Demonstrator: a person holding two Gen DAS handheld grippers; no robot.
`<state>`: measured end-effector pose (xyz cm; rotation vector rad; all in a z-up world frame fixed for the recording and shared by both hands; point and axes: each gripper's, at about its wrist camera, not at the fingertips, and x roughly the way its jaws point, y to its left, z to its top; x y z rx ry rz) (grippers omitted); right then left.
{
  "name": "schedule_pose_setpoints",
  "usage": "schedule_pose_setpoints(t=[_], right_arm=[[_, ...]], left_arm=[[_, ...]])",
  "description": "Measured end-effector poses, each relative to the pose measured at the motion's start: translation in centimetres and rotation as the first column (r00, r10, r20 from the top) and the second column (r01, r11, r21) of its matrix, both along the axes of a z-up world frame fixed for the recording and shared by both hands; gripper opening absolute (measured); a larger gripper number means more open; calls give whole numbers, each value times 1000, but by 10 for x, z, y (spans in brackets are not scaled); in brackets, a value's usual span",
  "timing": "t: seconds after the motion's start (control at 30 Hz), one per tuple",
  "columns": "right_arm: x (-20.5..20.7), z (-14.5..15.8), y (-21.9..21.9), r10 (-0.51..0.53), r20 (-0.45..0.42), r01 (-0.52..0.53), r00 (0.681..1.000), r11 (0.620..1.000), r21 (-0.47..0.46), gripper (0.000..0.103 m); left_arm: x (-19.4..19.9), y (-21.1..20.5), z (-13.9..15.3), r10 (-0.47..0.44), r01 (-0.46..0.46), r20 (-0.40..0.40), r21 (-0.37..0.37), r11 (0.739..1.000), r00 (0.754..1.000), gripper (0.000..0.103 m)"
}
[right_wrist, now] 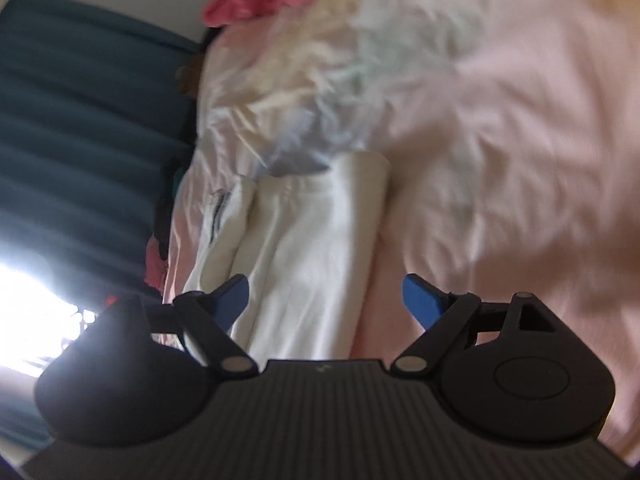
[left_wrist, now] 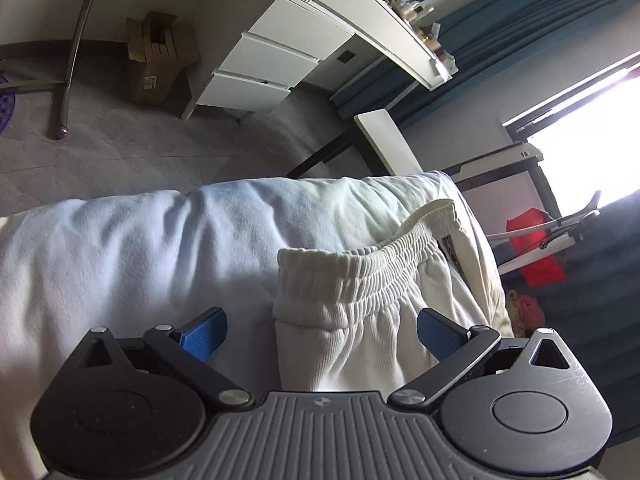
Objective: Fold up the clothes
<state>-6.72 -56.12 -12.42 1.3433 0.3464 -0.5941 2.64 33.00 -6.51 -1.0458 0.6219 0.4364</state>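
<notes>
Left tongs: spread wide, holding nothing. Blue pads stand to either side of the shorts' corner, not touching it.

Shorts: cream, ribbed elastic waistband. Lie on the bed, just ahead of and between the left tongs; waistband runs up and to the right, away from the tongs.

Right tongs: spread wide, holding nothing. View blurred.

Shorts, right wrist view: folded lengthwise into a long strip on the pink sheet, the near end lying between the tongs, closer to the left pad; right pad is over bare sheet.

Rumpled white cloth: beyond the strip's far end.

Bed: white cover under the shorts.

Drawer unit, cardboard box: on the floor beyond the bed.
</notes>
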Motion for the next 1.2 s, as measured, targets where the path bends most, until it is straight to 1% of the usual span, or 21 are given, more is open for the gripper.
schedule_pose_setpoints(t=[0.03,0.1,0.13,0.2,0.23,0.27,0.33,0.4,0.47,0.57,0.6,0.63,0.7,0.73,0.8,0.87,0.93,0.97,1.07,1.17,1.2], right_arm=[[3,-1,-1,3,11,-3,1000,1000,3,79],[12,-4,-3,6,21,-6,1000,1000,-5,77],[18,-5,-4,6,14,-6,1000,1000,-12,69],[29,-8,-5,15,-9,-15,1000,1000,-13,66],[34,-8,-4,23,-23,-24,999,1000,-14,60],[38,-9,-4,31,-38,-32,999,999,-17,58],[44,-7,-4,35,-88,-40,996,998,-55,57],[47,-8,-9,3,-125,-14,992,996,-89,57],[48,-13,-16,-34,-151,16,988,993,-116,52],[50,-21,-26,-60,-163,39,985,991,-132,32],[50,-22,-28,-67,-153,45,986,988,-145,17],[49,-22,-29,-70,-135,49,988,987,-155,7],[45,-18,-30,-65,-89,47,994,981,-187,6],[44,-12,-30,-57,-67,41,996,975,-220,5],[39,-1,-28,-61,-34,50,998,963,-264,5],[35,6,-27,-71,-8,66,997,958,-280,5],[32,10,-27,-82,-3,78,997,954,-291,5],[30,11,-27,-89,-4,83,996,951,-296,5],[27,11,-29,-97,-5,91,995,951,-296,5],[26,9,-30,-108,-8,102,994,954,-283,5],[28,9,-30,-111,-16,102,994,953,-287,5]], left_arm=[[0,1,-1,-3,3,0,-8,1000,1000,102],[1,3,-4,-9,9,0,-23,1000,1000,102],[2,4,-5,-12,12,1,-30,999,1000,102],[3,5,-7,-20,20,2,-43,999,1000,102],[3,5,-7,-27,27,5,-44,999,1000,102],[3,5,-8,-29,29,8,-46,999,1000,102],[1,6,-9,-23,24,11,-58,998,1000,102],[-2,7,-10,-18,20,15,-77,997,1000,102],[-3,8,-12,-15,17,20,-92,996,1000,102],[-4,11,-14,-16,18,22,-111,994,1000,100],[-3,11,-14,-26,28,19,-105,994,999,100],[-2,11,-14,-36,38,15,-100,994,999,100],[-1,11,-15,-44,45,15,-104,994,999,98],[-2,11,-15,-47,49,20,-110,993,999,97],[-1,11,-16,-68,73,44,-123,990,997,96],[2,9,-18,-115,124,71,-141,982,991,91],[6,6,-23,-144,160,97,-190,969,985,83],[7,5,-25,-155,175,107,-208,962,982,80],[14,1,-30,-176,196,108,-219,956,979,70],[20,-1,-32,-180,195,90,-193,962,979,47],[22,-2,-33,-183,196,87,-178,964,979,35]])
